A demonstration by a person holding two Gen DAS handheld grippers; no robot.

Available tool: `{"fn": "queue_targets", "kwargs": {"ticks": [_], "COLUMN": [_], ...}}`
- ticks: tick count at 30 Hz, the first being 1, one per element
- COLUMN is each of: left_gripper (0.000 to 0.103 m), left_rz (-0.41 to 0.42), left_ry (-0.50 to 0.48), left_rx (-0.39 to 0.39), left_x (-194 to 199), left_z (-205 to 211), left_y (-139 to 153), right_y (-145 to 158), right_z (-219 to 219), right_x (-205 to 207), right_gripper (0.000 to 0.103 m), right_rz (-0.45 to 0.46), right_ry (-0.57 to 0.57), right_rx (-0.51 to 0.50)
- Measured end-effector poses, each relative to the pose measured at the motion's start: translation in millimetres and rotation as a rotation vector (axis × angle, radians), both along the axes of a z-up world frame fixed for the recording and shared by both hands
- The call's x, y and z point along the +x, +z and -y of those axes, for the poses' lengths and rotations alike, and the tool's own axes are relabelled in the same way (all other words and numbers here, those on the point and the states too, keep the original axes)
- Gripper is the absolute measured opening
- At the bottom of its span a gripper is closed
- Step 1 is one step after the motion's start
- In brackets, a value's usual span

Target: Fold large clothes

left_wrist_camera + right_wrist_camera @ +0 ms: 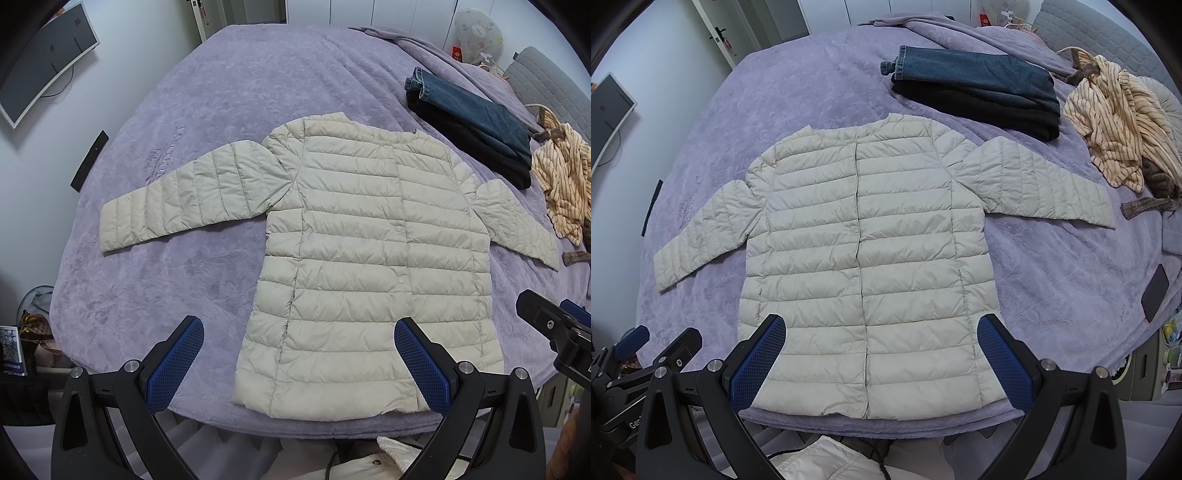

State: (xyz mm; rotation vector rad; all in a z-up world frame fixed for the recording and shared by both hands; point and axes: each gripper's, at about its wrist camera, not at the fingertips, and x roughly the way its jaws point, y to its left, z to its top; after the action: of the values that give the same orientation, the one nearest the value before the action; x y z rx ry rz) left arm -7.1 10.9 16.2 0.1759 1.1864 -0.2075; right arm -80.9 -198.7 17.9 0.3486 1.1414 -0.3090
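Two claws of mine hang above the near edge of the bed [221, 92], each spread wide with nothing between its blue, grid-textured pads: my left claw [299, 365] and my right claw [882, 363]. Spread flat on the plush, embossed lilac bedcover lies the cream puffer jacket [362, 258], front up, snaps closed down the middle, its horizontal quilted channels crinkled and softly shiny. Both sleeves angle outward toward 9 and 3 o'clock, and the hem lies nearest me at 6. At about 1 o'clock from the collar sits a folded stack, dark blue jeans [975, 74] on top of a black garment [979, 110]. Beside it at 2 o'clock lies a rumpled striped peach garment [1115, 129].
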Motion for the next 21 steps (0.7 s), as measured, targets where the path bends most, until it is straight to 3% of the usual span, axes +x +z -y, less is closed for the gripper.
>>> {"fn": "queue_targets", "kwargs": {"ticks": [7,14,21], "left_gripper": [0.103,0.103,0.103], "left_rz": [-0.022,-0.066,-0.091], "left_ry": [0.014,0.078,0.161], "left_rx": [-0.013,-0.052,-0.104], "left_x": [-2,29,66], "left_z": [-10,-41,-85], "left_y": [-8,-16,-40], "right_y": [1,-4,-30], "right_z": [-6,-13,-38], "right_x": [6,31,50], "right_gripper": [0.103,0.103,0.103], "right_rz": [-0.011,-0.038,-0.118], "right_ry": [0.007,0.025,0.087], "right_rx": [0.018,0.032,0.055]}}
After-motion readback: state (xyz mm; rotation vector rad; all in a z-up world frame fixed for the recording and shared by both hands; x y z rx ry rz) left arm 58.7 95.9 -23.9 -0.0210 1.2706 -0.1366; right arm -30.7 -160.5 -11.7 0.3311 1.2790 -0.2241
